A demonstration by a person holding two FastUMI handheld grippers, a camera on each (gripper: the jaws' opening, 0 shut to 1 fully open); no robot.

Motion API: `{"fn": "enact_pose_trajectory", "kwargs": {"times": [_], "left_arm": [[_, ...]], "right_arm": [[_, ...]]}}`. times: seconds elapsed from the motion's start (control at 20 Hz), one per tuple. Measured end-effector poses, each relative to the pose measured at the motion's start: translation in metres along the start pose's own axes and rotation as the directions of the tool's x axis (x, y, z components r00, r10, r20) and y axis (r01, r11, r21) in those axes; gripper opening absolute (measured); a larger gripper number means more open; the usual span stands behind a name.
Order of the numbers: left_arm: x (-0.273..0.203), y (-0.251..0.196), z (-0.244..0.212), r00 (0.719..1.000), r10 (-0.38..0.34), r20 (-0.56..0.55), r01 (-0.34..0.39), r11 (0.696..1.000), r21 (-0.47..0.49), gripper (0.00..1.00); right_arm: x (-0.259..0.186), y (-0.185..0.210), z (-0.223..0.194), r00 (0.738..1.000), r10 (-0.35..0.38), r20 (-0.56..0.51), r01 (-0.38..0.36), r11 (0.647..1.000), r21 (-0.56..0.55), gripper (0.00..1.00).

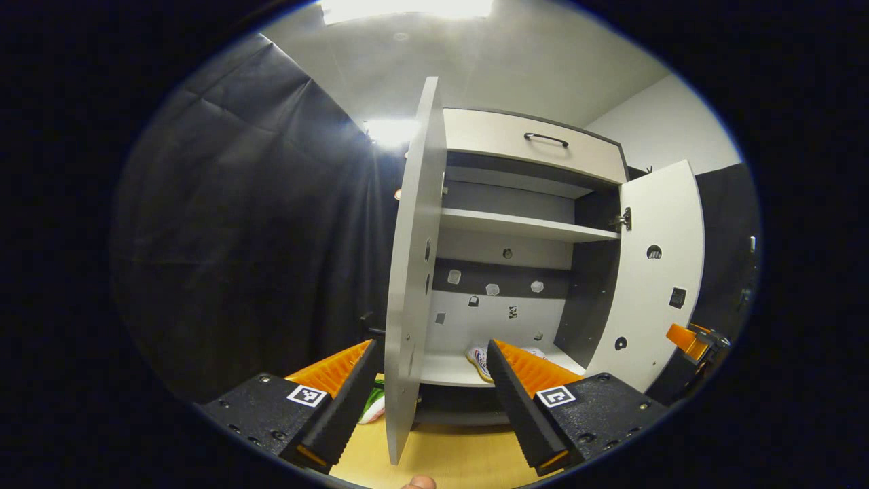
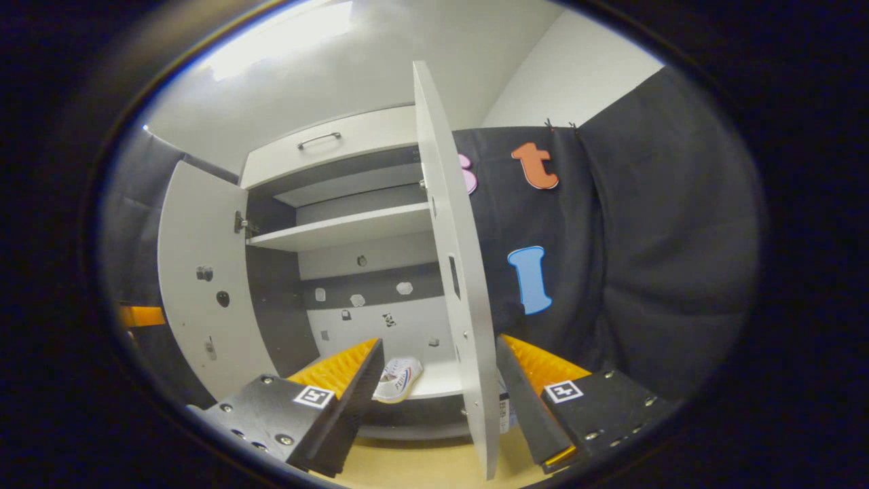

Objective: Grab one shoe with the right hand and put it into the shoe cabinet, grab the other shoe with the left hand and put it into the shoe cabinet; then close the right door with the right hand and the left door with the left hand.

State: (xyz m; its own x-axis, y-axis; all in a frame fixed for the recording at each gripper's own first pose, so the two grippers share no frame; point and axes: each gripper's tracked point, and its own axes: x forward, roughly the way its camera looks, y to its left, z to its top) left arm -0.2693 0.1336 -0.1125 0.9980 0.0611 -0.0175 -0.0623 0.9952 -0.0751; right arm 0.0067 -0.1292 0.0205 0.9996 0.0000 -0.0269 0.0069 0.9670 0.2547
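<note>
- From the left gripper view I look at the shoe cabinet [image 1: 529, 224] with the edge of its left door [image 1: 411, 272] standing between my left gripper [image 1: 431, 380] fingers; the fingers are spread wide and I see no contact with the door.
- In this view a bit of a second shoe [image 1: 373, 407], white with green, peeks out low behind the left door, outside the cabinet by the wooden floor [image 1: 455, 462]; I cannot tell more of it.
- At the far right of this view the other gripper [image 1: 692, 339] shows beside the right door [image 1: 655, 272].
- The right gripper view gives me the right door [image 2: 458, 272] edge-on between my right gripper [image 2: 441, 380] fingers, also spread, not pinching anything.
- There the left door [image 2: 204, 285] swings fully open, and a fingertip of the other gripper [image 2: 139, 316] pokes in beside it.
- One shoe [image 2: 397, 379], white with red and blue stripes, lies on the bottom shelf [image 2: 434, 387] of the cabinet; in the left gripper view it [image 1: 478, 360] is partly hidden by a finger.
- Both doors are open; the upper shelf [image 1: 523, 227] is bare, and a drawer [image 1: 536, 142] with a dark handle sits on top.
</note>
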Motion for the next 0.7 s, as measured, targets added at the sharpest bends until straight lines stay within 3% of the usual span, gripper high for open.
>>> {"fn": "enact_pose_trajectory", "kwargs": {"times": [0.1,0.15,0.4,0.6,0.7], "left_arm": [[-0.001,0.004,0.002,1.000,0.005,0.005,-0.006,1.000,0.011,1.00],[-0.001,0.007,0.002,1.000,0.013,0.009,-0.013,1.000,0.019,0.93],[-0.004,0.023,0.000,0.999,0.050,0.011,-0.050,0.999,0.007,0.96],[-0.005,0.044,-0.003,0.995,0.094,0.012,-0.094,0.995,0.009,0.93],[-0.005,0.055,-0.006,0.992,0.123,0.009,-0.123,0.992,0.019,0.96]], "right_arm": [[-0.003,0.002,0.001,1.000,0.005,-0.008,-0.005,1.000,-0.018,0.97],[-0.006,0.006,0.001,1.000,0.016,-0.015,-0.017,1.000,-0.018,0.97],[-0.006,0.043,-0.007,0.996,0.082,-0.041,-0.082,0.997,0.000,0.97],[-0.005,0.081,-0.015,0.984,0.164,-0.065,-0.164,0.986,0.010,0.96],[-0.001,0.101,-0.020,0.976,0.206,-0.073,-0.205,0.979,0.013,0.96]]}}
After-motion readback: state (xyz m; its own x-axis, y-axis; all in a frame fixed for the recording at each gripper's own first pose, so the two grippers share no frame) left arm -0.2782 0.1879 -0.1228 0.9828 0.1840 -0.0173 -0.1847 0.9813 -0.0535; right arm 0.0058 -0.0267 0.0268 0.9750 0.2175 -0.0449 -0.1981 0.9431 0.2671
